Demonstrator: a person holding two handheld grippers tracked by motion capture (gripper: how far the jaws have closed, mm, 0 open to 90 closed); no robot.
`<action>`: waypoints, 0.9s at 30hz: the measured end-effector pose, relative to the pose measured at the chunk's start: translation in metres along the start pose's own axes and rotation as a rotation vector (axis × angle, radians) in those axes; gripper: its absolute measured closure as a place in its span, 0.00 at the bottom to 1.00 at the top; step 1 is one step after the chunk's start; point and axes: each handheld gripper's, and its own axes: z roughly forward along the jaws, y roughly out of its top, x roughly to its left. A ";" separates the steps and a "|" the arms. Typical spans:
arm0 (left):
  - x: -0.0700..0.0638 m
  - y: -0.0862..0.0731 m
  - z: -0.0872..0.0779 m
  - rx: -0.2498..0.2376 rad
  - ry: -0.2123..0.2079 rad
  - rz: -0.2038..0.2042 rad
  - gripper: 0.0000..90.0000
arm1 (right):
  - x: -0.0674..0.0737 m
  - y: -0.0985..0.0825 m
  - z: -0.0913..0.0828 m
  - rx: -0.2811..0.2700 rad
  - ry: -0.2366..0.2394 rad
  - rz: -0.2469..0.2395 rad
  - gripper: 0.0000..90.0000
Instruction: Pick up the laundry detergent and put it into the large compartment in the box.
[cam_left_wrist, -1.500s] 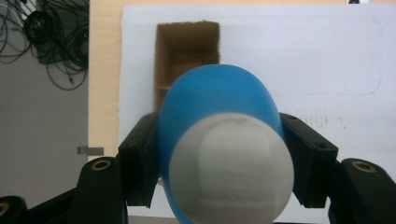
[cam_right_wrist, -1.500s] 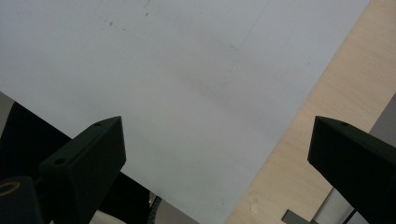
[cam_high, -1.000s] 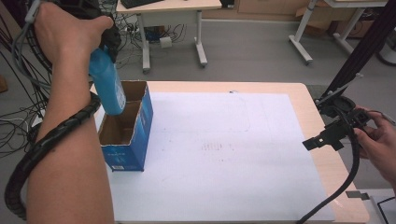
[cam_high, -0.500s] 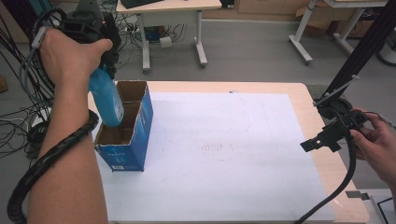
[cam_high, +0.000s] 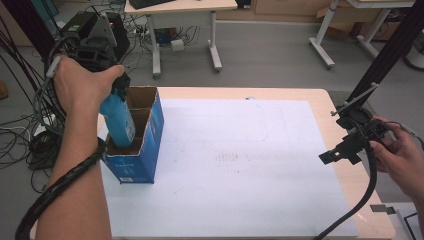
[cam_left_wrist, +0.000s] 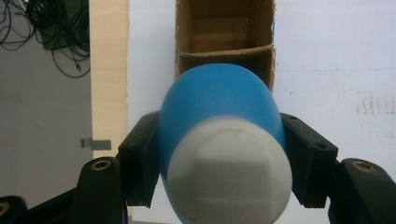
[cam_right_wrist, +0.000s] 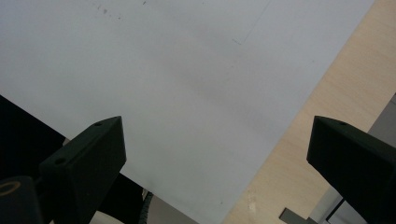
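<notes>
A blue bottle with a white cap hangs upright in my left gripper, whose jaws are shut on its body near the cap. Its lower end dips into the near compartment of an open blue cardboard box at the table's left side. The box has a cardboard divider across its middle. My right gripper stands open over the white sheet near the table's right edge, with nothing between its jaws. In the high view that right gripper is held at the far right.
A white sheet covers most of the wooden table. Cables hang off the table's left side. Other desks stand behind on the grey floor.
My left hand has come down with the blue bottle, so its lower end now sits inside the box. The right hand has stayed put.
</notes>
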 end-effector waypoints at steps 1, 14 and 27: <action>0.000 0.000 0.000 0.000 0.000 0.000 0.42 | 0.001 0.000 0.000 0.001 -0.003 -0.002 0.05; -0.003 -0.006 0.029 0.015 -0.001 0.015 0.42 | 0.004 0.001 0.006 0.016 0.001 -0.005 0.05; -0.008 -0.005 0.064 0.045 0.002 0.036 0.42 | 0.002 0.001 0.009 0.031 -0.005 -0.006 0.05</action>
